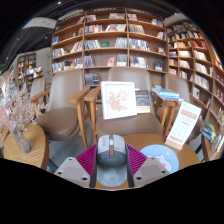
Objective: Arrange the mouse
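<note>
Mouse (112, 160), grey, sits lengthwise between the pink pads (88, 158), the jaws of the gripper (112, 172) clenched on its flanks, apparently for carrying above the round surface (60, 150), with a blue disc (160, 157) at 3 o'clock.

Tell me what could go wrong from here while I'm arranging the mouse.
The gripper is shut on the mouse, but its rounded shell could slip from the pink pads. The blue round pad sits close beside it on the wooden table, so setting down may land the mouse half on its rim. Swinging sideways might hit the dried flower arrangement.
</note>
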A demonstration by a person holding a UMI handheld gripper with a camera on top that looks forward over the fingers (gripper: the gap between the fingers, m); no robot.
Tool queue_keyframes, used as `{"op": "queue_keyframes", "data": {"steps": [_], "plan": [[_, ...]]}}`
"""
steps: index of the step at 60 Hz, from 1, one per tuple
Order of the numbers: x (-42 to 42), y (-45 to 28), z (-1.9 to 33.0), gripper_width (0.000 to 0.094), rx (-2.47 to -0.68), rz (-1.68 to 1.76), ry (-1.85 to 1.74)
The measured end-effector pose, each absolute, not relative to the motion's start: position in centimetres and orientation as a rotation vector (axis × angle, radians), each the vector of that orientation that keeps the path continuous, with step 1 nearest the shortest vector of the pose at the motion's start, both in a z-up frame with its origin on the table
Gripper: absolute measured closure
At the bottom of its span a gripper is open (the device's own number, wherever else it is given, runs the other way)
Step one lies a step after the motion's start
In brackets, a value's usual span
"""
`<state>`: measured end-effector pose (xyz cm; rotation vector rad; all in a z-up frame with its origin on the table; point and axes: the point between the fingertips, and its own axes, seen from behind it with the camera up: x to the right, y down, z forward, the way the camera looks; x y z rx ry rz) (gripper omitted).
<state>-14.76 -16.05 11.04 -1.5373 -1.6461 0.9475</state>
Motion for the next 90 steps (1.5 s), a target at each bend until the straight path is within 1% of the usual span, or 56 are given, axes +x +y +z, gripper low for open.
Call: {"op": "queue_keyframes", "data": {"steps": [5, 9, 14, 18, 22, 26, 30, 35, 39, 44, 47, 48, 49, 53, 54, 55, 56, 61, 72, 77, 82, 90], "plan": [[-15.0, -11.8, 13.1, 0.0507, -1.543, 0.946, -1.617], [-15.9, -7.4, 12.9, 0.0507, -1.534, 0.901, -1.587], [-16.4, -2.4, 11.3, 0.0510, -1.559, 0.831, -1.556], [-16.6, 0.9, 8.5, 0.0512, -1.606, 0.787, -1.557], [-16.8, 2.7, 6.1, 0.0510, -1.652, 0.770, -1.560], [-16.7, 4.0, 3.3, 0.0509, -1.695, 0.747, -1.571], [-16.8, 4.2, 1.5, 0.0509, -1.712, 0.749, -1.593], [-16.6, 4.3, -0.3, 0.0500, -1.731, 0.741, -1.601], [-16.5, 4.1, -1.0, 0.0484, -1.740, 0.757, -1.604], [-16.7, 3.9, -1.2, 0.0441, -1.724, 0.764, -1.604], [-16.7, 3.8, -1.2, 0.0399, -1.726, 0.773, -1.603], [-16.7, 3.8, -1.1, 0.0376, -1.728, 0.775, -1.601], [-16.7, 3.8, -1.1, 0.0332, -1.732, 0.776, -1.598], [-16.2, 4.3, -0.5, 0.0087, -1.744, 0.757, -1.575], [-16.0, 4.4, -0.2, 0.0073, -1.740, 0.753, -1.570], [-15.8, 4.5, 0.1, 0.0106, -1.736, 0.749, -1.565], [-15.6, 4.5, 0.4, 0.0115, -1.733, 0.744, -1.560], [-13.2, 4.7, 2.9, 0.0079, -1.722, 0.737, -1.540], [-3.8, 4.0, 9.5, 0.0084, -1.679, 0.760, -1.504], [1.5, 3.4, 11.9, 0.0083, -1.637, 0.764, -1.498], [6.7, 2.8, 13.7, 0.0084, -1.626, 0.781, -1.485], [14.1, 2.1, 14.5, 0.0083, -1.624, 0.806, -1.479]]}}
